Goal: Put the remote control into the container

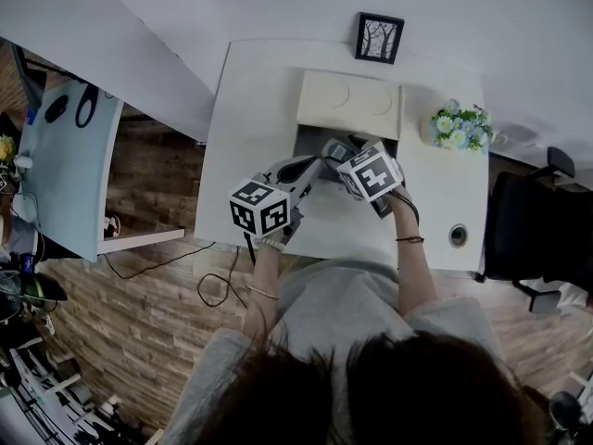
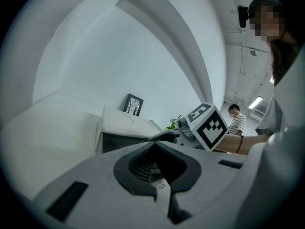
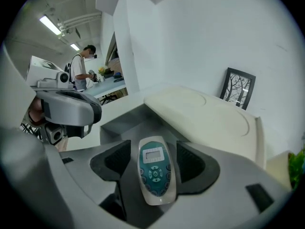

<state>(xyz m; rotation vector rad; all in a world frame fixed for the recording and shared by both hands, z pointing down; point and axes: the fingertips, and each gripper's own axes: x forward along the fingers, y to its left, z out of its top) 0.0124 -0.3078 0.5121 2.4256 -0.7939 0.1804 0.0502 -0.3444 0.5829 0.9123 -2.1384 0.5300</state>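
Observation:
The remote control (image 3: pixel 155 168), white with a teal keypad and a small screen, lies face up between the jaws of my right gripper (image 3: pixel 155 163). Those jaws stand wide, with a gap on each side of the remote; no pad presses on it. It rests on the grey inside of the container (image 3: pixel 121 123), whose cream lid (image 3: pixel 200 113) is slid back. In the head view the right gripper (image 1: pixel 339 152) points down into the container's open front part (image 1: pixel 310 138). My left gripper (image 1: pixel 303 169) hovers beside it, jaws together with nothing between them (image 2: pixel 157 168).
A framed picture (image 1: pixel 379 37) leans on the wall behind the container. Flowers (image 1: pixel 460 126) stand at the table's right, a round cable hole (image 1: pixel 458 235) near its front edge. A black chair (image 1: pixel 537 239) is at the right, a pale blue desk (image 1: pixel 65 165) at the left.

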